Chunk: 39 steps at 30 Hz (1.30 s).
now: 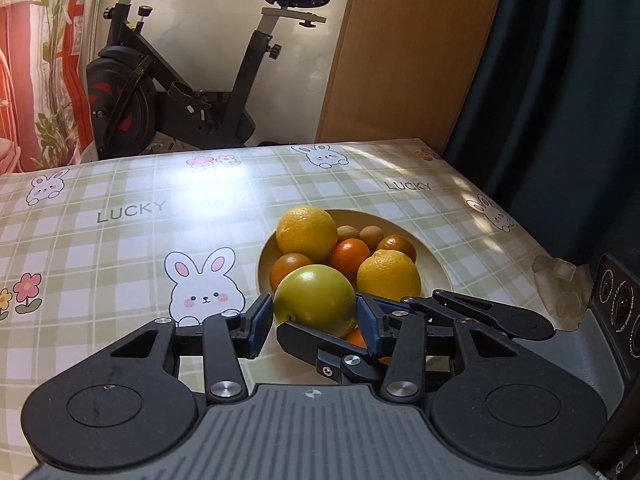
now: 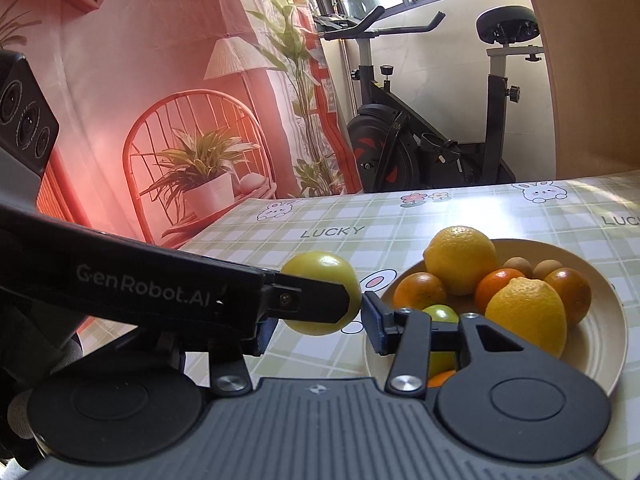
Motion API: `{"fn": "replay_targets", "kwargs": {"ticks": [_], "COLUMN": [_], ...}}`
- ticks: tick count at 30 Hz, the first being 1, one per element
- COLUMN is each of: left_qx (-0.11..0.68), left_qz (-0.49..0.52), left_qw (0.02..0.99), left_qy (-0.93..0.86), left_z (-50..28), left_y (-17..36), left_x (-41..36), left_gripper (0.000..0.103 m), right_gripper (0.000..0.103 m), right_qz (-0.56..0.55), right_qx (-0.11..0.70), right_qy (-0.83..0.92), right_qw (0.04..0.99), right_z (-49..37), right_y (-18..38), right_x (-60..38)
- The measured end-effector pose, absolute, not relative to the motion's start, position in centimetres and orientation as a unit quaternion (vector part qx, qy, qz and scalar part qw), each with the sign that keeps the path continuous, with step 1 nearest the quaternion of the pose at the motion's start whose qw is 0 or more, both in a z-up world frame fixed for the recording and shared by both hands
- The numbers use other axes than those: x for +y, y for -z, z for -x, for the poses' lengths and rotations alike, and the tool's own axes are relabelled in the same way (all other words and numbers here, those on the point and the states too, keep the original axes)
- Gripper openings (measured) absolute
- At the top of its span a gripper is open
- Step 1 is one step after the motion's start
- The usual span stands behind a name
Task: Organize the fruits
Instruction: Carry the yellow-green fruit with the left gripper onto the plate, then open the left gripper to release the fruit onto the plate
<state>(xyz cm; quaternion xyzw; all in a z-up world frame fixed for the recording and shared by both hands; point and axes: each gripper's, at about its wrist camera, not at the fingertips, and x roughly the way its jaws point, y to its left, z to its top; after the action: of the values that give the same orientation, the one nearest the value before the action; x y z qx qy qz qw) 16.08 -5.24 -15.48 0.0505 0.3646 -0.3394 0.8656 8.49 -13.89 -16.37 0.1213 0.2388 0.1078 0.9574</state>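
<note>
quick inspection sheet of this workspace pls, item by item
surface: plaid bunny tablecloth, with sunlit patches
job's things: the cream bowl holds two yellow citrus, several tangerines and two small brown fruits; one green fruit is held outside the bowl
clutter: crumpled clear plastic near the table's right edge
grippers: left gripper shut on the green fruit; right gripper is close beside the same fruit, contact unclear
cables: nothing seen
surroundings: exercise bike, wooden panel, dark curtain, printed backdrop
</note>
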Motion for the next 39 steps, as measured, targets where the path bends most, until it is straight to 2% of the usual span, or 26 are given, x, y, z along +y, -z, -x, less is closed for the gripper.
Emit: {"fn": "replay_targets", "kwargs": {"ticks": [15,26,39], "left_qx": [0.391,0.424,0.423], "left_qz": [-0.093,-0.057,-0.022], "left_qw": [0.827,0.821,0.826], "left_qy": [0.394,0.378,0.371], "left_z": [-12.7,-14.2,-14.5], "left_y": [17.5,19.6,20.1], "left_x": [-14.6,-14.5,-12.9], "left_gripper": [0.051,0.051,0.054], "right_gripper": [0.048,0.048,0.048], "right_qz": [-0.173,-0.163,-0.131], "right_qx": [0.234,0.253,0.281], "right_qy": [-0.019,-0.011,-0.004], "right_qw": [0.956,0.954,0.951], "right_z": [-1.8,-2.3,-3.5], "right_y": [16.3,17.3,18.1], "right_x": [-22.7,-23.3,-22.4]}}
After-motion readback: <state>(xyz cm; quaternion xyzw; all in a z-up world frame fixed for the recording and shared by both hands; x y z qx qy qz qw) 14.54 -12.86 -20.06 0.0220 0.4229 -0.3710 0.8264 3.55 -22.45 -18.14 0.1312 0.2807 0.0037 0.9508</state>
